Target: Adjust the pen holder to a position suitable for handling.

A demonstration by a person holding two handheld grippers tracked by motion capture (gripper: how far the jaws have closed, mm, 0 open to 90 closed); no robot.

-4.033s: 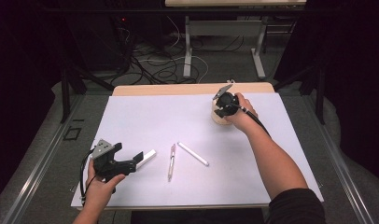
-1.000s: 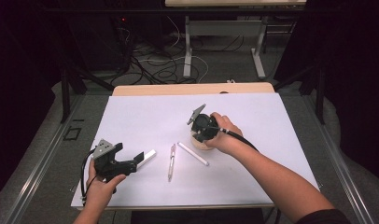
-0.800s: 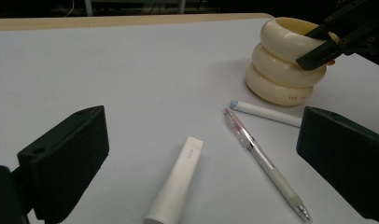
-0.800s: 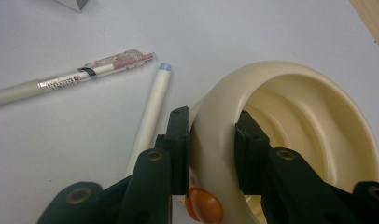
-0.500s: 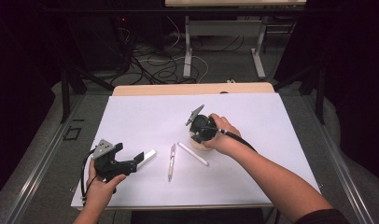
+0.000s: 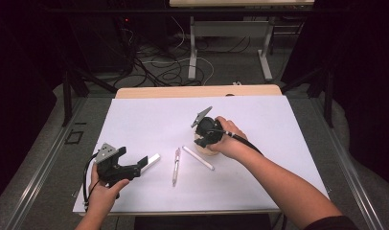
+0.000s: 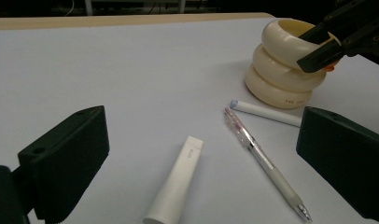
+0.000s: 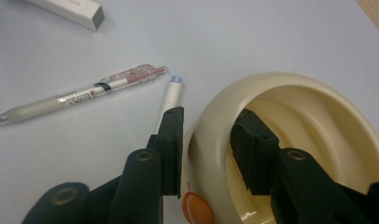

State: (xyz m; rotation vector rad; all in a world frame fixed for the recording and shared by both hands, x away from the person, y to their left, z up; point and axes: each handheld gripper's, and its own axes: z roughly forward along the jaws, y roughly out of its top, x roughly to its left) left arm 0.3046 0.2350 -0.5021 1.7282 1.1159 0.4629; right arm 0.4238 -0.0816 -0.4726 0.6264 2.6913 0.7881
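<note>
Right gripper [image 8: 204, 144] clamped across the rim of cream ribbed ring-stacked plastic holder [image 7: 283, 65], mid-table on white sheet [image 6: 149, 120]. White capped marker [image 8: 171, 100] just left, long axis slanting near-right. Left gripper [image 7: 201, 158] wide open, near-left, nothing held.

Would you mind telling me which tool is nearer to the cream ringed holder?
The right. The right tool straddles the rim of the cream ringed holder, one jaw inside and one outside. The left tool is apart from it, near the table's front left by the white tube.
</note>
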